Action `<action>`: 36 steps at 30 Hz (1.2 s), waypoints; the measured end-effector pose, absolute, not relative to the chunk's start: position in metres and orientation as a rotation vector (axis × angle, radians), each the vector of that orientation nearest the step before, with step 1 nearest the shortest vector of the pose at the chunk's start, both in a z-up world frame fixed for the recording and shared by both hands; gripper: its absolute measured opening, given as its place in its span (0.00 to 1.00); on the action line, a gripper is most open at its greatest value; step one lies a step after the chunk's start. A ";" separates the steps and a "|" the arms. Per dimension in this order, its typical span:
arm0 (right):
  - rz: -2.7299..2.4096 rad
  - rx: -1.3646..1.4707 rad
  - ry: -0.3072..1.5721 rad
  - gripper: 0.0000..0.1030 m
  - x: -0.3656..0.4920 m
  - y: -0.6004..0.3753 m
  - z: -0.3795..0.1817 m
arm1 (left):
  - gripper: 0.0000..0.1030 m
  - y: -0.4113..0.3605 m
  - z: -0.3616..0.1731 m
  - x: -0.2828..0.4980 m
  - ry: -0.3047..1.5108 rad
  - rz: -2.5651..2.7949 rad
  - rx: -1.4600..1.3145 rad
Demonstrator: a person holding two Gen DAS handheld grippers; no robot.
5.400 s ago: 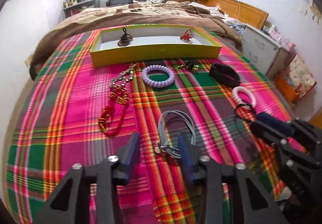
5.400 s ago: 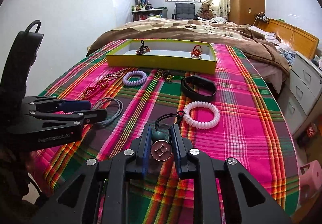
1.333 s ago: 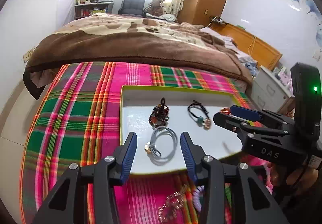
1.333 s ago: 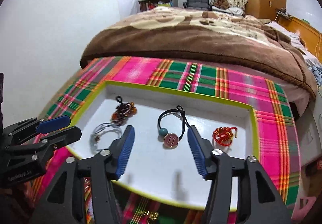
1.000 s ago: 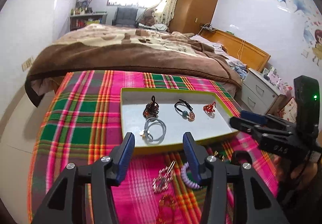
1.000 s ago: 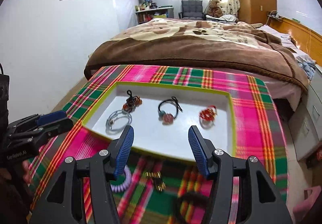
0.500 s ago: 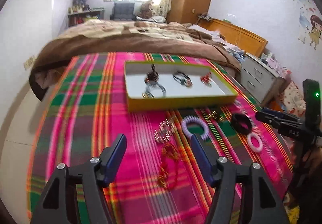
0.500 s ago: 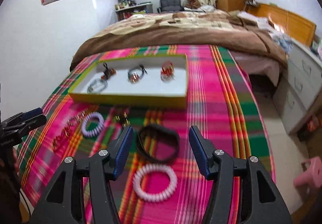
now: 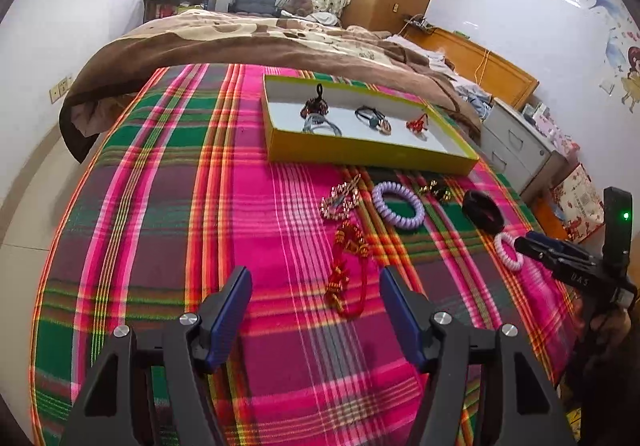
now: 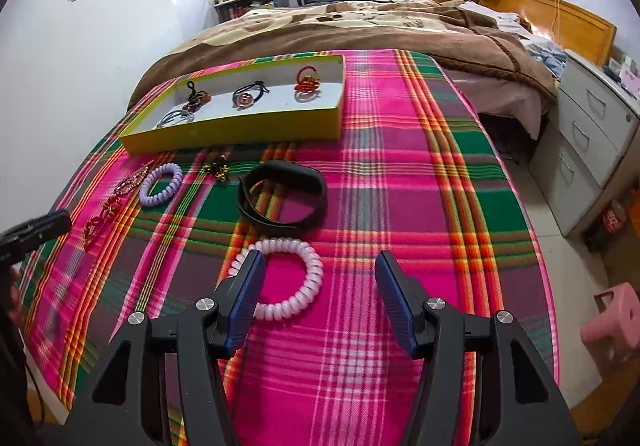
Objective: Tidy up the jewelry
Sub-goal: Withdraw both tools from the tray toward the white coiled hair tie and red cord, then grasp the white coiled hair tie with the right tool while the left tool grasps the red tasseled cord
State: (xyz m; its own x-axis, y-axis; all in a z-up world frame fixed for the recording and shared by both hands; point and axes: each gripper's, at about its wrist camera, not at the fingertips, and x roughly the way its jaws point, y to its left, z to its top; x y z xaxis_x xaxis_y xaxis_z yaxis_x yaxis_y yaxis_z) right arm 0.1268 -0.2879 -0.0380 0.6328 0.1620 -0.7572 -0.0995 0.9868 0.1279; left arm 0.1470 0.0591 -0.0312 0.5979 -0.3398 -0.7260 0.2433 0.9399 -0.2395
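Note:
A yellow-green tray lies on the plaid blanket and holds several hair ties and ornaments. In front of it lie a red beaded necklace, a gold chain, a purple spiral band, a small gold piece, a black wristband and a pink spiral band. My left gripper is open and empty, just short of the red necklace. My right gripper is open and empty, its left finger over the pink band's edge.
A brown blanket covers the bed beyond the tray. A grey drawer unit and a pink stool stand to the right of the bed. The bed's edge drops off at left and right.
Both grippers put their hair ties into the tray, opened, and drew back to the near part of the blanket. Both jaws now stand wider than before.

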 end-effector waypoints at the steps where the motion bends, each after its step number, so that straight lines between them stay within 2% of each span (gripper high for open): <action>1: 0.143 0.077 0.876 0.56 0.126 -0.289 -0.039 | 0.64 0.059 -0.032 0.147 0.869 -0.337 -0.116; 9: 0.118 0.013 0.887 0.55 0.126 -0.283 -0.047 | 0.61 0.045 -0.043 0.158 0.903 -0.323 -0.047; 11: 0.122 -0.007 0.888 0.46 0.127 -0.280 -0.047 | 0.59 0.039 -0.042 0.161 0.903 -0.326 -0.018; 13: 0.122 -0.039 0.887 0.42 0.127 -0.275 -0.047 | 0.58 0.035 -0.042 0.166 0.911 -0.348 -0.025; 15: 0.136 -0.046 0.884 0.32 0.126 -0.272 -0.047 | 0.55 0.030 -0.042 0.171 0.917 -0.331 -0.006; 22: 0.144 -0.056 0.880 0.25 0.125 -0.267 -0.046 | 0.53 0.020 -0.044 0.173 0.916 -0.318 0.063; 27: 0.146 -0.043 0.879 0.22 0.125 -0.268 -0.046 | 0.47 0.017 -0.043 0.173 0.916 -0.287 0.088; 36: 0.142 -0.027 0.877 0.20 0.124 -0.271 -0.046 | 0.22 0.016 -0.043 0.172 0.910 -0.280 0.104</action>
State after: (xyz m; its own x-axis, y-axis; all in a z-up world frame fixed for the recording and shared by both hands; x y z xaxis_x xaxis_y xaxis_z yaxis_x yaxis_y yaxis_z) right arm 0.1244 -0.2705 -0.0458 0.6304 0.1128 -0.7680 -0.1351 0.9902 0.0345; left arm 0.1719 0.0155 -0.0427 0.5806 -0.1955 -0.7904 0.2827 0.9588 -0.0294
